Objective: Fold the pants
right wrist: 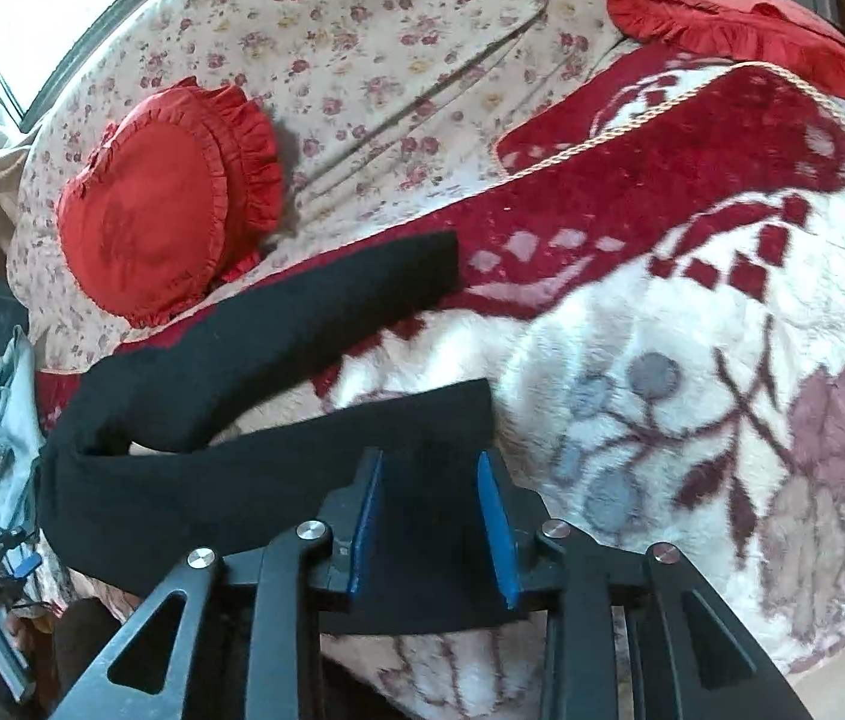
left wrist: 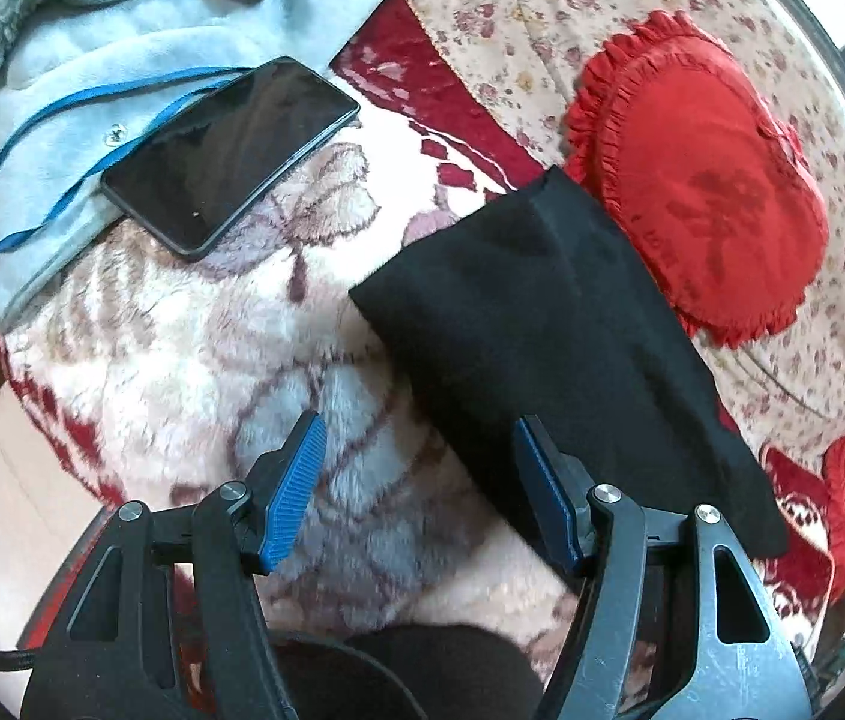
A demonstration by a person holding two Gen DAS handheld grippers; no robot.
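Pants (right wrist: pixel 254 480) lie unfolded on the blanket (right wrist: pixel 692 420), legs splayed.
Both tools empty: left gripper (left wrist: pixel 419 474) wide open, pants at its 2 o'clock; right gripper (right wrist: pixel 431 516) parted over a leg. Soft plush could get pinched along.

Bare plush blanket (left wrist: pixel 194 360) open left of the black pants (left wrist: pixel 542 324), phone (left wrist: pixel 230 153) and grey fleece (left wrist: pixel 92 60) crowding the far left, red heart cushion (left wrist: pixel 698 180) touching the pants' right edge

sunlit window (right wrist: pixel 32 42) behind bed w/ floral sheet (right wrist: pixel 362 30).
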